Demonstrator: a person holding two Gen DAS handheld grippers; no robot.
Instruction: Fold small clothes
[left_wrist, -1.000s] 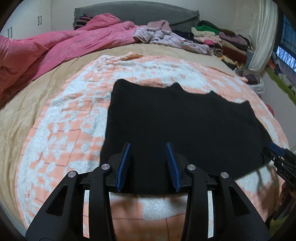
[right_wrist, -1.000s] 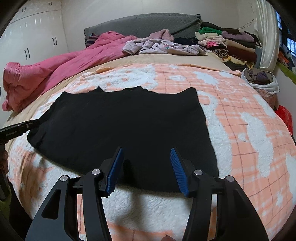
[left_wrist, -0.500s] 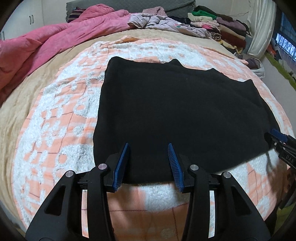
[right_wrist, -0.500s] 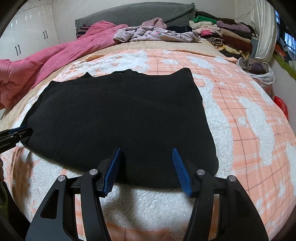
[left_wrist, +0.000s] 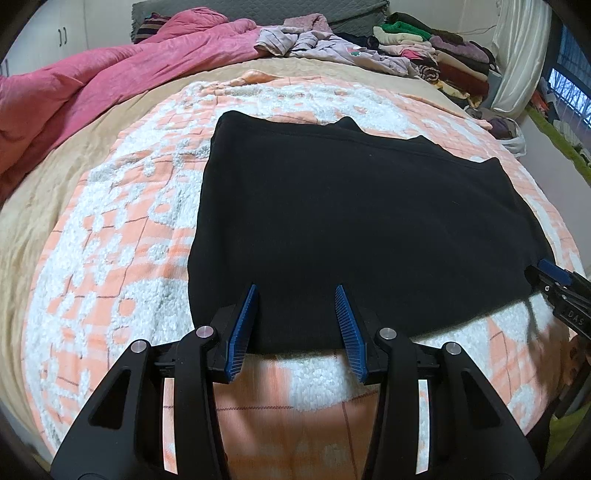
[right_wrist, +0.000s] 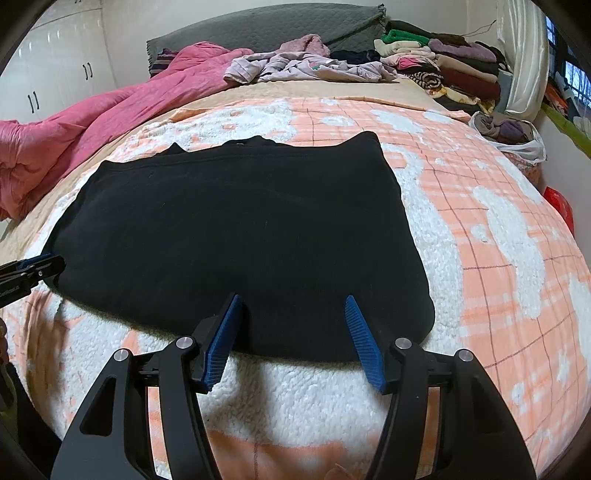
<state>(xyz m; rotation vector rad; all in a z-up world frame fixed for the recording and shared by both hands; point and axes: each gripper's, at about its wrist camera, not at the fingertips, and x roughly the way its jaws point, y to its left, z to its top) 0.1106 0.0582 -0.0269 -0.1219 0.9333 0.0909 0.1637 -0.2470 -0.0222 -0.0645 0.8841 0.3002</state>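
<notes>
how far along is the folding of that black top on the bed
Done: the black garment lies spread flat on the peach-and-white blanket; whether it is already folded once I cannot tell.
In hand: nothing gripped. The left gripper and right gripper are both open, poised at its near hem, one toward each corner.
Left: pinching the hem and making the fold.

The left black two-finger tongs with blue ribbed pads (left_wrist: 295, 291) point forward, both fingers spread wide with a clear gap between the pads. The right black two-finger tongs with blue ribbed pads (right_wrist: 293, 301) are posed the same way, fingers splayed apart and gripping nothing. Each pair shows at the edge of the other's view: the right tips (left_wrist: 550, 271) at far right, the left tips (right_wrist: 40, 264) at far left.
</notes>
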